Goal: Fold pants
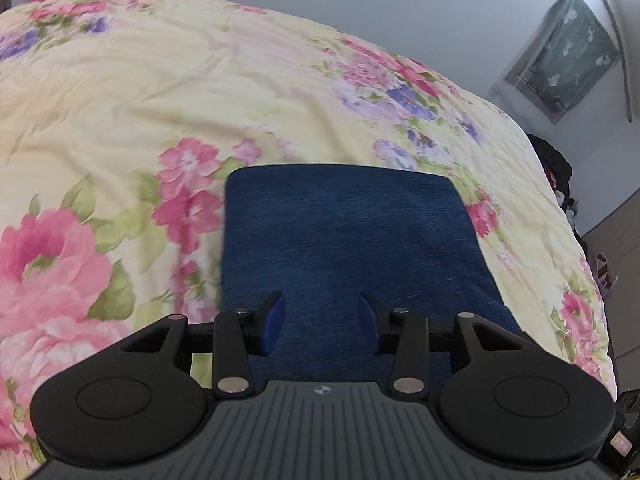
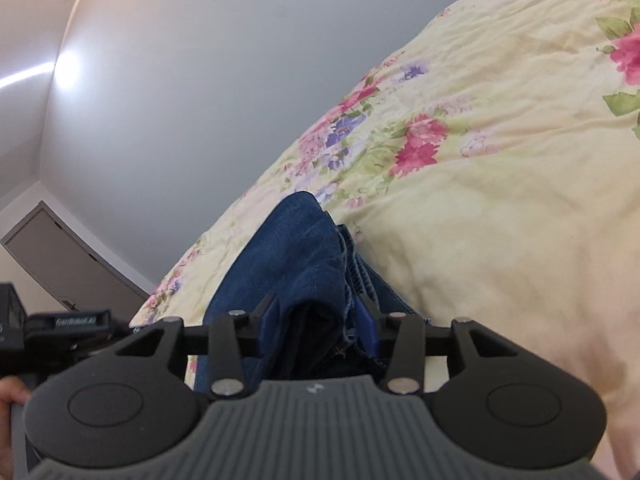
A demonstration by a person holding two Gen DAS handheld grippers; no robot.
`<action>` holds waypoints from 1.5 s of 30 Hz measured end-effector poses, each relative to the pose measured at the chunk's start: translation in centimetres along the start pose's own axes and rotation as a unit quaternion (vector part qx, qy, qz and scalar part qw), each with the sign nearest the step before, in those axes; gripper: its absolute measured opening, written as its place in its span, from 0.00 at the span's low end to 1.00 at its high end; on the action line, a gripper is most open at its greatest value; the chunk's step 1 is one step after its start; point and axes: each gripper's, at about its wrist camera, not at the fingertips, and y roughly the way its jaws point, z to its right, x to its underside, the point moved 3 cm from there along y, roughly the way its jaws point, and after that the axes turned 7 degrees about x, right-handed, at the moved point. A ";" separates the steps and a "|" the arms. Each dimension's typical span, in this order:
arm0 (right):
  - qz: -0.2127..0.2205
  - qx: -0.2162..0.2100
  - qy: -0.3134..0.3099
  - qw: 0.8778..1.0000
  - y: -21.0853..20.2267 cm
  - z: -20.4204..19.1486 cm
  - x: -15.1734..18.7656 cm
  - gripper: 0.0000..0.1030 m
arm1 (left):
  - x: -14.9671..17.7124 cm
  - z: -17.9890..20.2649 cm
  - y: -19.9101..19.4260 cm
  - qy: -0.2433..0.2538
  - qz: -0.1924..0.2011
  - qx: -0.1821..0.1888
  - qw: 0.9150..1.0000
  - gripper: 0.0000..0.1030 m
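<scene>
Dark blue denim pants (image 1: 340, 236) lie folded into a compact rectangle on a floral bed cover (image 1: 120, 100). My left gripper (image 1: 322, 320) is open just above the near end of the pants, with blue fingertips (image 1: 274, 314) spread apart and nothing between them. In the right wrist view the pants (image 2: 288, 248) show stacked layers and a seam edge. My right gripper (image 2: 318, 326) is open with a raised fold of denim between its jaws, not clamped.
The yellow cover with pink and purple flowers (image 2: 500, 160) spans the bed. A grey wall and a window (image 1: 564, 52) are behind. Dark clutter (image 1: 556, 172) sits off the bed's right edge. A door (image 2: 68, 256) is at left. The other gripper's body (image 2: 60, 328) is close on the left.
</scene>
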 end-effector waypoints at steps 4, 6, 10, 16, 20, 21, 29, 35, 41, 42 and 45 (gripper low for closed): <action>0.010 -0.033 -0.005 0.999 -0.2 -1.6 -0.9 0.05 | 2.1 -2.3 -1.3 -0.012 0.002 0.000 1.000 0.43; 0.043 -0.060 -0.027 0.997 -1.8 -3.7 -1.4 0.03 | 3.5 -2.5 -2.2 -0.003 0.004 0.009 1.000 0.43; 0.040 0.019 -0.038 0.998 -1.5 -3.1 -0.6 0.03 | 6.0 -1.8 -2.8 0.025 -0.003 0.023 0.999 0.38; -0.025 0.109 -0.020 0.993 1.4 0.6 0.7 0.01 | 9.9 -0.5 -1.5 0.056 -0.042 0.033 0.997 0.16; -0.017 0.129 -0.054 0.990 1.5 0.0 1.3 0.02 | 13.1 -0.9 0.9 0.069 -0.101 0.005 0.993 0.11; -0.017 0.131 -0.057 0.990 1.5 0.0 1.4 0.02 | 13.6 -1.2 1.2 0.061 -0.105 0.007 0.993 0.11; -0.015 0.151 -0.072 0.986 0.9 -0.2 1.5 0.12 | 14.9 -2.5 0.2 0.016 -0.134 0.024 0.991 0.09; 0.032 0.187 -0.057 0.980 -2.5 0.0 1.1 0.21 | 12.2 -2.0 -4.6 0.024 -0.048 0.062 0.997 0.11; 0.110 0.119 -0.116 0.980 -3.7 -3.0 0.5 0.21 | 7.5 -2.8 -5.7 0.011 0.032 0.039 0.999 0.13; 0.112 0.108 -0.134 0.979 -3.3 -3.8 0.4 0.21 | 6.7 -2.9 -5.3 0.007 0.039 0.036 0.999 0.18; 0.106 0.094 -0.175 0.974 -1.8 -5.5 0.2 0.20 | 4.3 -3.2 -3.6 -0.005 0.054 0.031 0.998 0.27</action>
